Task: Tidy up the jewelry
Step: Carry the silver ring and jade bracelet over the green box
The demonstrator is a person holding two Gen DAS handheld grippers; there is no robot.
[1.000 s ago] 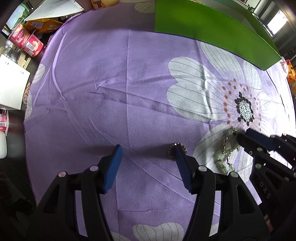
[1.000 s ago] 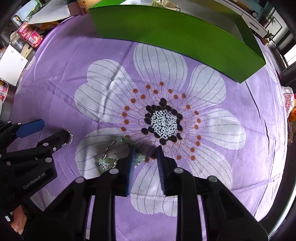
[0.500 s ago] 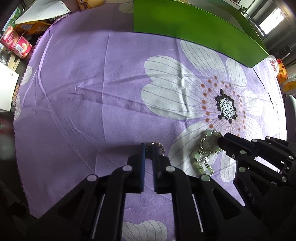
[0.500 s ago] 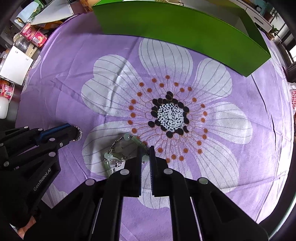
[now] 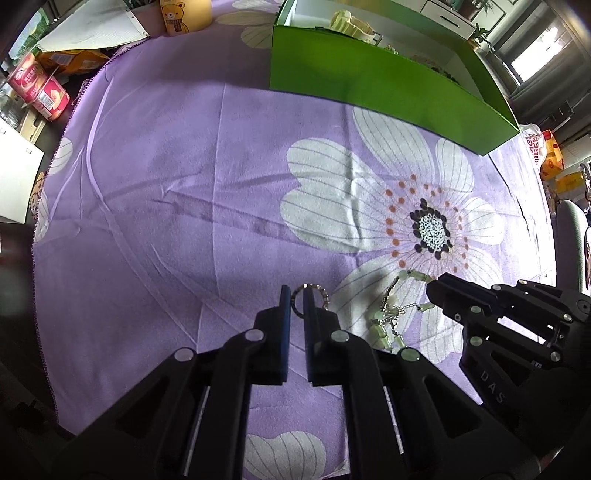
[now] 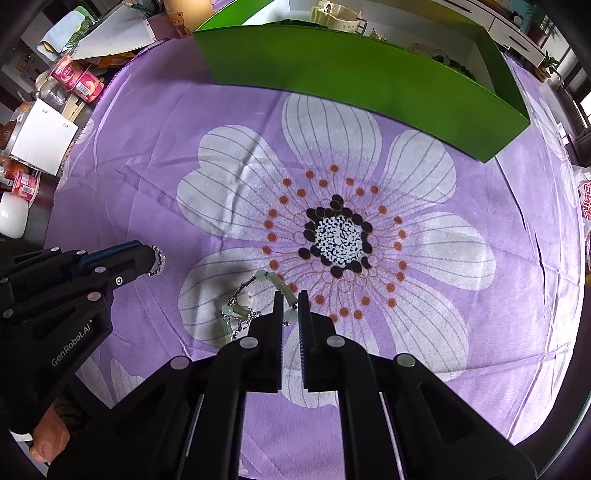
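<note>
On the side of the left gripper [image 6: 157,258], seen in the right wrist view, white letters read "GenRobot.AI". On the side of the right gripper [image 5: 432,291], seen in the left wrist view, pale letters read "DAS"; the rest of the word is out of view. The red cans [image 5: 38,90] at the far left carry print, but it is too small to read.

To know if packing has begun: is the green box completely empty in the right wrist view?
No. Over the wall of the green box, a cream-coloured watch and some small dark items already show inside it.
</note>
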